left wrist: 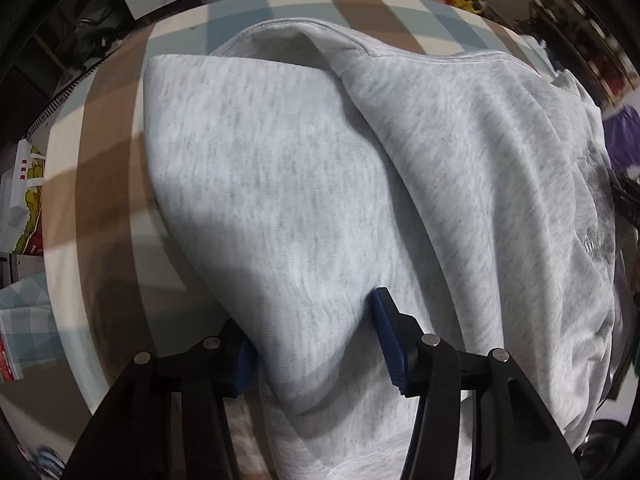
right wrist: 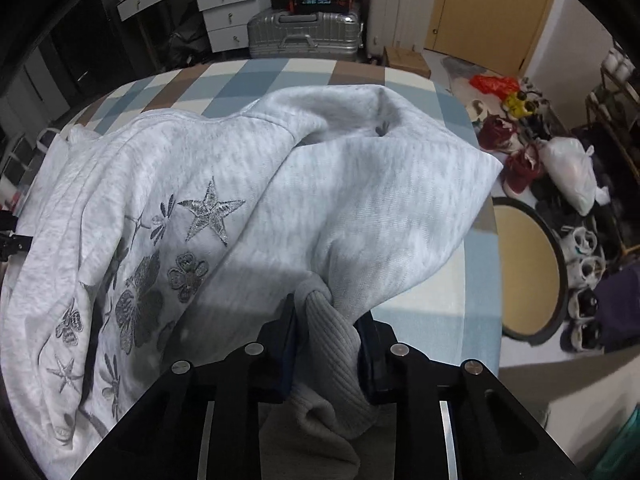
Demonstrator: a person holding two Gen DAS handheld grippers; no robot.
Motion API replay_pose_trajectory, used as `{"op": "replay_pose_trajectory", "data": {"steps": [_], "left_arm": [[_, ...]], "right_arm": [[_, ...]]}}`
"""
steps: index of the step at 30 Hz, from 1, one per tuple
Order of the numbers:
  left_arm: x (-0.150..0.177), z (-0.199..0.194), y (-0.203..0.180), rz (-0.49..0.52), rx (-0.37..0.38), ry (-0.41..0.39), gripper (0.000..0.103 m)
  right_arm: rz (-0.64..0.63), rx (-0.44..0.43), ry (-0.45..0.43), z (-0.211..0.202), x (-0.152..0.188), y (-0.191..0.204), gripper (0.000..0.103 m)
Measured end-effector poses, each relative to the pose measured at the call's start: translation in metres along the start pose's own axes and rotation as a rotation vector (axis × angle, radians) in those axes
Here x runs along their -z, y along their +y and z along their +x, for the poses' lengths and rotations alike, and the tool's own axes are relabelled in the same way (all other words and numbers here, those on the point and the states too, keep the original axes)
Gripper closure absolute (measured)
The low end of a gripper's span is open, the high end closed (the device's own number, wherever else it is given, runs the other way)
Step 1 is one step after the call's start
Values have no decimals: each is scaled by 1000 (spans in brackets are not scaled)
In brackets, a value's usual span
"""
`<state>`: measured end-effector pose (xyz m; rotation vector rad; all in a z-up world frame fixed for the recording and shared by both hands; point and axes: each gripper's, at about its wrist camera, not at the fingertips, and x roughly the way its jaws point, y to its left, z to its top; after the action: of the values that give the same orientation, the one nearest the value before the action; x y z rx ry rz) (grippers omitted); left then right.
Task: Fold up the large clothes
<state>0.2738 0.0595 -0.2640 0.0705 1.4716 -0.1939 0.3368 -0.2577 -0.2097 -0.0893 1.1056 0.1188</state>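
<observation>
Nearest in the right wrist view, at six o'clock, the right gripper (right wrist: 326,344) has its fingers clamped on the ribbed cuff (right wrist: 332,356) of a sleeve, the knit bunched between the blue pads. In the left wrist view, also at six o'clock, the left gripper (left wrist: 320,344) straddles a fold of the other sleeve (left wrist: 256,184); its fingers stand partly apart with cloth between them, the right pad against the fabric, the left half hidden, so whether it truly grips I cannot tell.

Beyond both, the task's thing, a light grey sweatshirt (right wrist: 224,168), lies spread across the checked bed cover (right wrist: 280,72), filling the centre of each view. Embroidered silver stars and flowers (right wrist: 208,212) sit toward nine o'clock in the right view.

By my reading the fold is at an early stage: both sleeves are being gathered, the body is rumpled and not yet squared, and the sleeve folds and the final halving remain.

Farther off, at twelve o'clock, a silver suitcase (right wrist: 304,36) stands by white drawers (right wrist: 224,4). No brand or writing on anything can be read; a display on the suitcase is too blurred.
</observation>
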Motion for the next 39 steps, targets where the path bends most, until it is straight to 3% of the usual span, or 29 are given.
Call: {"op": "replay_pose_trajectory", "data": {"steps": [4, 5, 7, 10, 11, 14, 15, 17, 18, 19, 22, 23, 25, 28, 32, 35, 39], "left_arm": [[-29, 4, 12, -59, -15, -57, 54], [-33, 5, 18, -96, -5, -86, 52], [-28, 6, 24, -140, 9, -131, 47], [-7, -6, 21, -146, -15, -154, 45], [2, -16, 15, -143, -27, -168, 45], [48, -48, 2, -109, -16, -183, 45], [53, -51, 13, -95, -10, -179, 45], [100, -77, -5, -55, 0, -205, 45], [102, -80, -5, -34, 1, -216, 45], [129, -89, -19, 4, -9, -220, 42], [167, -90, -60, 98, -20, -206, 35], [168, -86, -68, 114, -14, -204, 35], [202, -87, -78, 110, -21, -200, 35], [232, -90, -94, 143, -23, -211, 35], [277, -91, -131, 205, -16, -191, 34], [289, -74, -150, 236, -13, -166, 34], [291, -45, -159, 234, -34, -94, 34]], "right_arm": [[30, 2, -36, 11, -24, -3, 78], [46, 3, -45, 15, -31, -4, 73], [86, 15, -49, 19, -38, -8, 64], [84, 10, -45, 4, -30, -7, 60], [64, 0, -49, -12, -18, -5, 53], [27, -33, -86, -52, 15, 1, 45], [33, -66, -86, -73, 37, 2, 43], [53, -135, -92, -100, 69, 5, 36], [54, -168, -93, -117, 92, 9, 33], [44, -173, -94, -130, 113, 14, 28], [-30, -139, -79, -154, 175, 33, 27], [-50, -122, -70, -158, 191, 37, 27], [-77, -86, -47, -162, 220, 46, 27], [-75, -41, -71, -173, 248, 50, 27], [-153, -142, -118, -199, 274, 81, 27], [-311, -158, -144, -210, 290, 124, 27], [-513, -153, -39, -185, 303, 173, 29]]}}
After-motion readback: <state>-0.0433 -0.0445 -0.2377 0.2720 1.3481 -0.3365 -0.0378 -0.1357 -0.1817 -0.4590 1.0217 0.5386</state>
